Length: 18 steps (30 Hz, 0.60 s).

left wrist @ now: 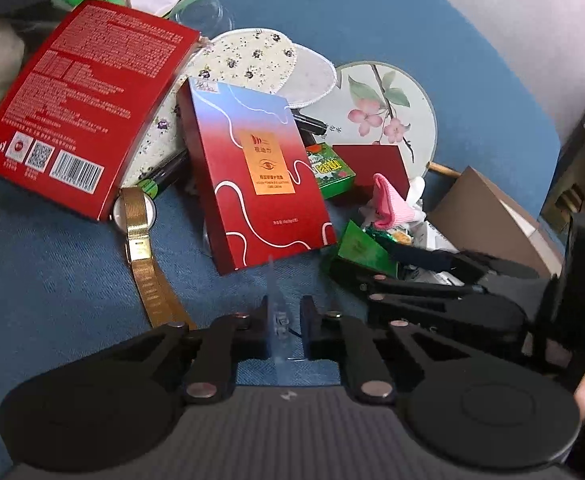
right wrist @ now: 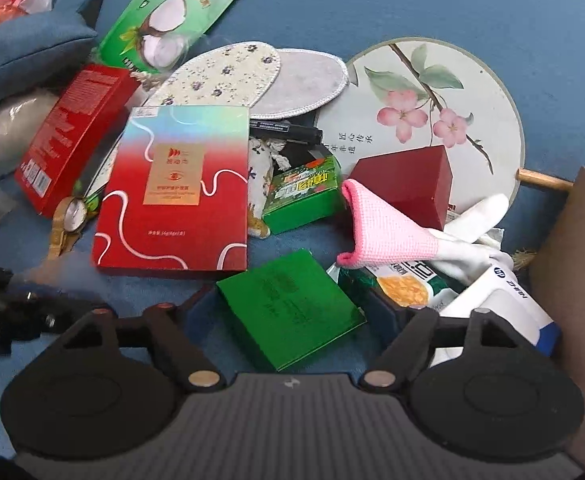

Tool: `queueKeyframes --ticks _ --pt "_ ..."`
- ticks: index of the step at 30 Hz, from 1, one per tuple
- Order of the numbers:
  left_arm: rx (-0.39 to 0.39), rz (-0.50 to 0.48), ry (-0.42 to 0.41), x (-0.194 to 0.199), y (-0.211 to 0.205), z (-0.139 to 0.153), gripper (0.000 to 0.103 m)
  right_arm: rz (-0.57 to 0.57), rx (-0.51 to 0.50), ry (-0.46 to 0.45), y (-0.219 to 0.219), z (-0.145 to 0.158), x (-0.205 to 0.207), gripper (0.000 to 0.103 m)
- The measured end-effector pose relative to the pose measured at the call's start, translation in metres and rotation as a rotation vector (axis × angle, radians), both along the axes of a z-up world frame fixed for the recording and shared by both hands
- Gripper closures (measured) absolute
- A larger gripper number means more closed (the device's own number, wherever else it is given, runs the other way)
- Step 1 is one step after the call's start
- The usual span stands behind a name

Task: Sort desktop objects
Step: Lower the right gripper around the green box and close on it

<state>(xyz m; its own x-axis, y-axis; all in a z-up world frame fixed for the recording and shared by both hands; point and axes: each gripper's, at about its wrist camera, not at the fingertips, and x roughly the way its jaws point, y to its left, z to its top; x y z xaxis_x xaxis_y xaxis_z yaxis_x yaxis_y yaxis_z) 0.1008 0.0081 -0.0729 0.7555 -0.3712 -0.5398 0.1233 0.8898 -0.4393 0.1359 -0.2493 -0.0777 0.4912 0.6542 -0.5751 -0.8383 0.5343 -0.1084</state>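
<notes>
My left gripper is shut on a small clear plastic vial that stands between its pads, above the blue cloth. Ahead lie a red-and-blue eye-cream box, a big red box and a gold watch. My right gripper is open wide around a flat green box on the blue cloth; whether the fingers touch it is unclear. The right gripper also shows in the left wrist view, near the green box.
A painted round fan, floral cloth pads, a dark red box, a green mosquito-coil box, a pink cloth, snack packets, a white HP box and a brown cardboard box crowd the cloth.
</notes>
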Motion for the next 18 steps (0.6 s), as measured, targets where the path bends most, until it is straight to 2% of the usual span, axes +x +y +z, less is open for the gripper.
queueKeyframes --ticks 1,3,5,10,11,13,14,15,17,18 --pt "0.003 -0.008 -0.003 -0.001 -0.001 0.001 0.095 0.02 0.002 0.004 -0.002 0.002 -0.002 0.047" --pt "0.019 -0.03 -0.011 -0.005 -0.005 0.004 0.096 0.036 -0.023 -0.015 -0.003 0.007 -0.012 0.065" --pt "0.024 -0.049 -0.01 -0.011 -0.007 0.007 0.097 0.051 -0.034 -0.021 -0.005 0.011 -0.019 0.077" --pt "0.027 -0.056 -0.01 -0.029 -0.005 0.01 0.098 0.007 -0.018 0.027 -0.019 0.017 -0.022 0.08" --pt "0.025 -0.05 -0.01 -0.031 -0.004 0.01 0.098 -0.013 -0.015 0.036 -0.021 0.018 -0.022 0.079" --pt "0.018 -0.036 -0.01 -0.036 0.0 0.01 0.098 -0.052 -0.005 0.065 -0.024 0.018 -0.021 0.059" --pt "0.013 -0.027 -0.011 -0.038 0.002 0.01 0.098 -0.076 0.002 0.079 -0.024 0.019 -0.02 0.043" --pt "0.009 -0.018 -0.011 -0.039 0.003 0.01 0.098 -0.102 0.014 0.087 -0.023 0.019 -0.02 0.035" --pt "0.001 -0.006 -0.017 -0.041 0.008 0.011 0.098 -0.14 0.023 0.112 -0.017 0.019 -0.018 0.027" --pt "0.0 0.001 -0.02 -0.041 0.011 0.011 0.098 -0.152 0.026 0.127 -0.012 0.019 -0.017 0.027"
